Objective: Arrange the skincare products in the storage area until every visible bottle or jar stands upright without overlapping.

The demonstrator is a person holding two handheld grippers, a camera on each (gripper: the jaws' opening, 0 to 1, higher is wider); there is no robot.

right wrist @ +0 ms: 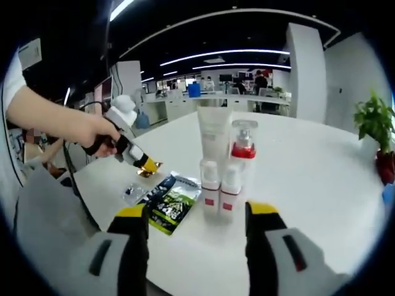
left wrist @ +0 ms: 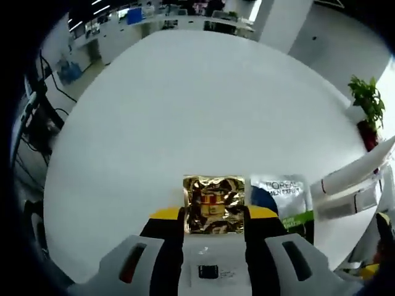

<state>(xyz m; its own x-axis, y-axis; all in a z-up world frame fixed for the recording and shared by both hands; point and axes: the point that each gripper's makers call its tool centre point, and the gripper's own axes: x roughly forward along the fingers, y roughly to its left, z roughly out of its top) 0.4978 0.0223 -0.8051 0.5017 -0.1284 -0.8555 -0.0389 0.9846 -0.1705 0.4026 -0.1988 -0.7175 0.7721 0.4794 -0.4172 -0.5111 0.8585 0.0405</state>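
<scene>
Left gripper clamps a crinkled gold foil sachet; right gripper gapes.

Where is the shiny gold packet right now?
In the left gripper view, the shiny gold foil packet is clamped between the left gripper, low in the middle, above the white table, just left of the grey-green sachet.

Left gripper view looks down close; right gripper view level; both share the table

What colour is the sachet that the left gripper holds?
Shiny gold, crinkled foil: the sachet, clearest in the left gripper view.
</scene>
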